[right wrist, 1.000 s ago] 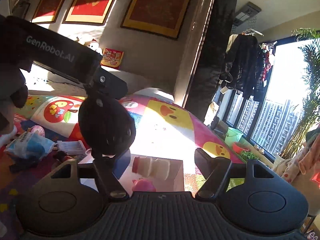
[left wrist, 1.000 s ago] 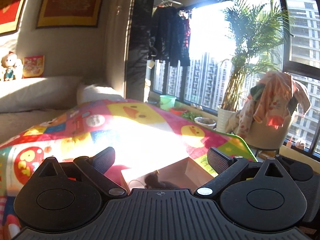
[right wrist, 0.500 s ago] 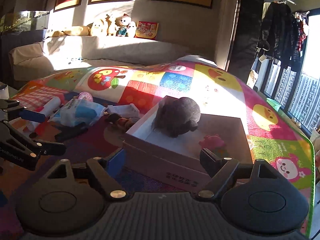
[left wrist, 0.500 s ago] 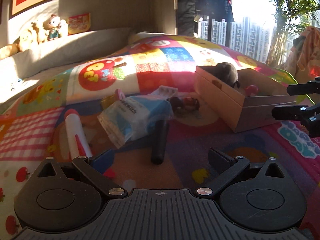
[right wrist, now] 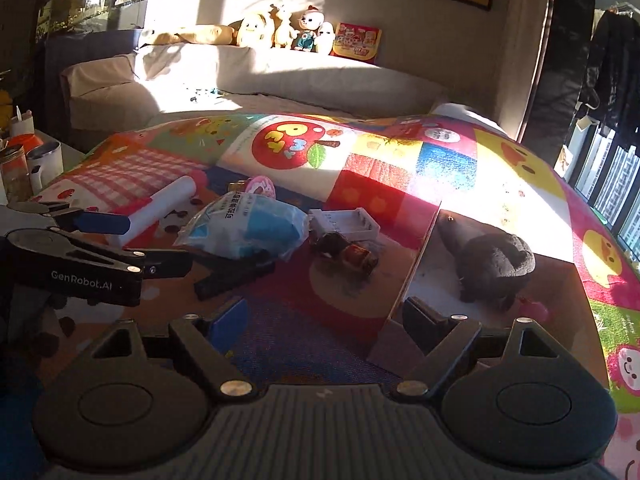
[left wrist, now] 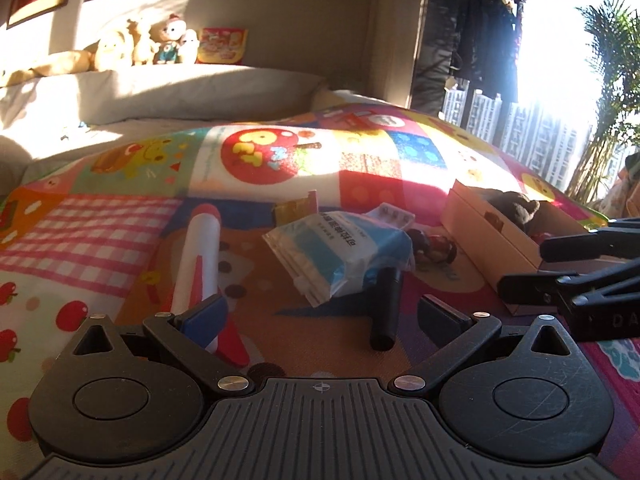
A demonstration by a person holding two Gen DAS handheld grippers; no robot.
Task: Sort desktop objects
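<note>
Left wrist view: I see my left hand-held gripper (left wrist: pixel 320 312) spread wide with nothing between its fingers, low in the frame over the colourful mat (left wrist: pixel 120 240). A black stick (left wrist: pixel 386 304) lies just ahead, touching a blue tissue pack (left wrist: pixel 340 250) in the middle. A white tube (left wrist: pixel 200 252) lies left. On the right, my right hand-held gripper (right wrist: pixel 320 320) has just been closing a little but is spread and empty, beside the cardboard box (right wrist: pixel 412 272) holding a dark plush toy (right wrist: pixel 488 260).

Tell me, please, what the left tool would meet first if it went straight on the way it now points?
Most likely the black tube lying between its open fingers, with the blue tissue pack just behind it. Depth is hard to judge in this fisheye view.
</note>
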